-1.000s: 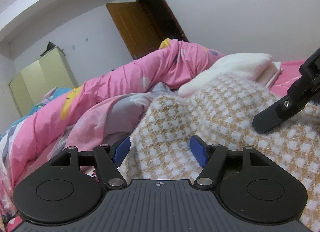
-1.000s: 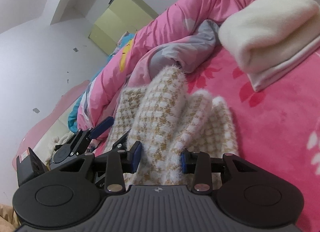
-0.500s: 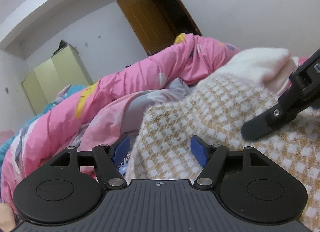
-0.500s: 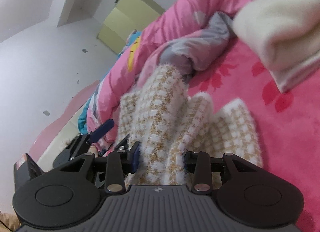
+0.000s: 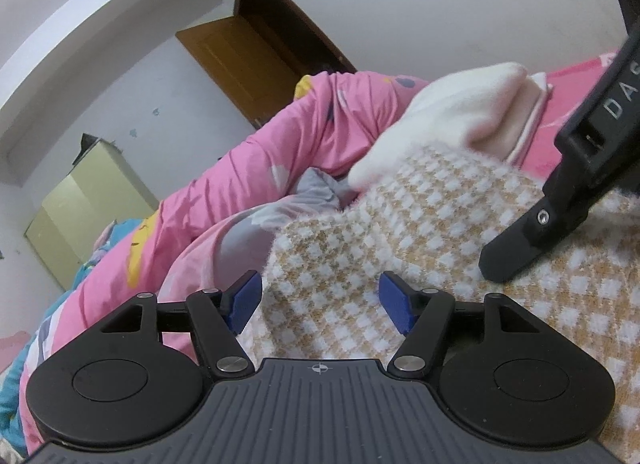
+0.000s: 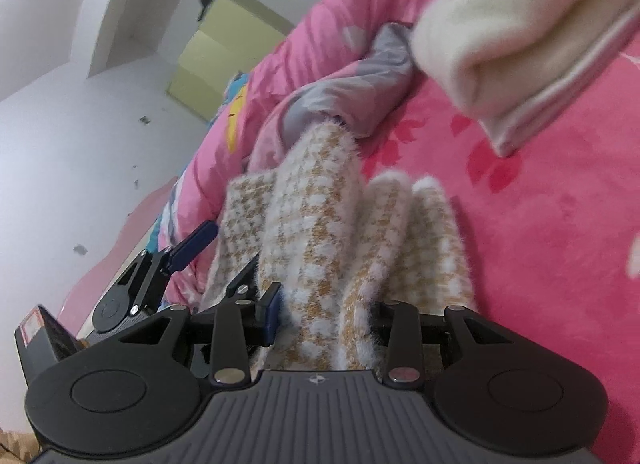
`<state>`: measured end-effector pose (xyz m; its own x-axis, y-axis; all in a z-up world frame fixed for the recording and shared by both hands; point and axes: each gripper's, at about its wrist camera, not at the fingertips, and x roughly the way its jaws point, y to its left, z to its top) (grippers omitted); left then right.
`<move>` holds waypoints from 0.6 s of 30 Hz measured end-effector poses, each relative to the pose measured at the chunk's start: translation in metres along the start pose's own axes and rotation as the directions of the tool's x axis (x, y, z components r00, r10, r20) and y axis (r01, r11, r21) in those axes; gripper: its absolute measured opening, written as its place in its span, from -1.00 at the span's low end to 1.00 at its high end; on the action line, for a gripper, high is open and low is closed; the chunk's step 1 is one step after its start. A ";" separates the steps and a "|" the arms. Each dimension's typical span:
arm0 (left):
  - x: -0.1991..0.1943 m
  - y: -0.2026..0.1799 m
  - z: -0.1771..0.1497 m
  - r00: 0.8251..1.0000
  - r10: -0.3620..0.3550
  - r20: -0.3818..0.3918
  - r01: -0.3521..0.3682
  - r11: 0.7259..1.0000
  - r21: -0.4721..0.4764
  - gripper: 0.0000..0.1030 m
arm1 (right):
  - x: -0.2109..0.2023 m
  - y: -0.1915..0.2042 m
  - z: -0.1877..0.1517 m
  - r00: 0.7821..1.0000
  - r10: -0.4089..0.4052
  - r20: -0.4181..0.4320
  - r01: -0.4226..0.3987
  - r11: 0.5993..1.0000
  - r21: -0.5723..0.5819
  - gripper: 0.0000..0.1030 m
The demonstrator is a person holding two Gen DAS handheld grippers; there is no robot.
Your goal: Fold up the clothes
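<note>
A fluffy tan-and-white checked sweater lies bunched on the pink bed sheet. My left gripper straddles one edge of it. Its jaws are closing, with the fabric between the blue pads, which stand apart and do not visibly pinch it. My right gripper is shut on a gathered fold of the sweater; fuzz hides its right pad. One black finger of the right gripper rests over the sweater in the left wrist view. The left gripper shows at the sweater's left side.
A folded cream garment lies just beyond the sweater. A rumpled pink and grey quilt is heaped along the left. Behind it are a pale green cupboard, a brown door and white walls.
Both views have rolled and shifted a little. The right gripper's finger looms larger in the left wrist view, and the cream garment looks nearer. The right gripper's hold on the sweater is unchanged.
</note>
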<state>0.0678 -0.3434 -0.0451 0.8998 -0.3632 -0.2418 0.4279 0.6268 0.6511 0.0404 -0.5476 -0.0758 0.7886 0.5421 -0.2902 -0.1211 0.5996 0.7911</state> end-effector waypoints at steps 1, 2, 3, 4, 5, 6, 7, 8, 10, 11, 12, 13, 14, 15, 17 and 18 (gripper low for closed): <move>0.000 -0.001 0.000 1.000 -0.003 -0.001 0.003 1.000 0.005 0.25 | -0.004 -0.003 0.001 1.000 -0.007 0.009 0.006 1.000 0.018 -0.22; 0.001 -0.001 0.000 1.000 -0.006 -0.001 0.006 1.000 0.008 0.24 | -0.008 -0.006 0.003 1.000 -0.013 0.017 0.013 0.999 0.036 -0.22; 0.001 -0.001 0.000 1.000 -0.007 -0.001 0.007 1.000 0.007 0.24 | -0.019 -0.007 0.003 0.999 -0.012 0.039 0.011 0.999 0.044 -0.21; 0.001 -0.001 0.000 1.000 -0.008 -0.002 0.008 1.000 0.005 0.24 | -0.030 -0.008 0.004 0.998 -0.012 0.061 0.009 0.999 0.052 -0.19; 0.001 -0.001 0.000 1.000 -0.009 -0.002 0.009 1.000 0.004 0.24 | -0.043 -0.009 0.003 0.996 -0.029 0.085 0.024 0.998 0.055 -0.17; 0.001 -0.001 0.000 1.000 -0.010 -0.002 0.010 1.000 0.003 0.24 | -0.056 -0.010 0.001 0.993 -0.046 0.109 0.039 0.998 0.057 -0.15; 0.001 -0.001 0.000 1.000 -0.011 -0.003 0.011 1.000 0.002 0.24 | -0.069 -0.010 -0.001 0.989 -0.062 0.133 0.054 0.997 0.061 -0.15; 0.001 -0.001 0.000 1.000 -0.011 -0.003 0.011 1.000 0.002 0.24 | -0.078 -0.010 -0.006 0.987 -0.076 0.145 0.067 0.996 0.064 -0.15; 0.002 -0.002 0.000 1.000 -0.008 -0.003 0.008 1.000 0.009 0.24 | -0.098 -0.009 -0.017 0.980 -0.102 0.169 0.092 0.993 0.070 -0.16; 0.002 -0.002 0.000 1.000 -0.007 -0.003 0.007 1.000 0.009 0.24 | -0.105 -0.005 -0.024 0.978 -0.115 0.173 0.106 0.993 0.059 -0.16; 0.002 -0.002 0.000 1.000 -0.007 -0.002 0.007 1.000 0.009 0.24 | -0.109 0.000 -0.031 0.977 -0.120 0.177 0.114 0.992 0.045 -0.19; 0.002 -0.002 0.000 1.000 -0.006 -0.002 0.006 1.000 0.009 0.24 | -0.114 0.006 -0.038 0.976 -0.125 0.181 0.121 0.992 0.031 -0.27; 0.002 -0.003 0.000 1.000 -0.006 -0.002 0.006 1.000 0.010 0.24 | -0.118 0.011 -0.045 0.976 -0.117 0.184 0.116 0.993 0.015 -0.28; 0.002 -0.003 0.000 1.000 -0.005 -0.001 0.005 1.000 0.010 0.24 | -0.119 0.019 -0.050 0.977 -0.107 0.184 0.110 0.994 -0.005 -0.31; 0.001 -0.003 0.000 1.000 -0.004 0.000 0.004 1.000 0.011 0.24 | -0.116 0.028 -0.061 0.981 -0.103 0.166 0.112 0.993 -0.041 -0.33; 0.002 -0.003 0.000 1.000 -0.004 0.001 0.004 1.000 0.011 0.24 | -0.113 0.031 -0.066 0.983 -0.108 0.152 0.117 0.992 -0.054 -0.33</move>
<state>0.0680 -0.3454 -0.0475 0.8980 -0.3664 -0.2434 0.4304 0.6178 0.6580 -0.0923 -0.5510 -0.0544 0.8794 0.3788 -0.2884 -0.0607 0.6900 0.7212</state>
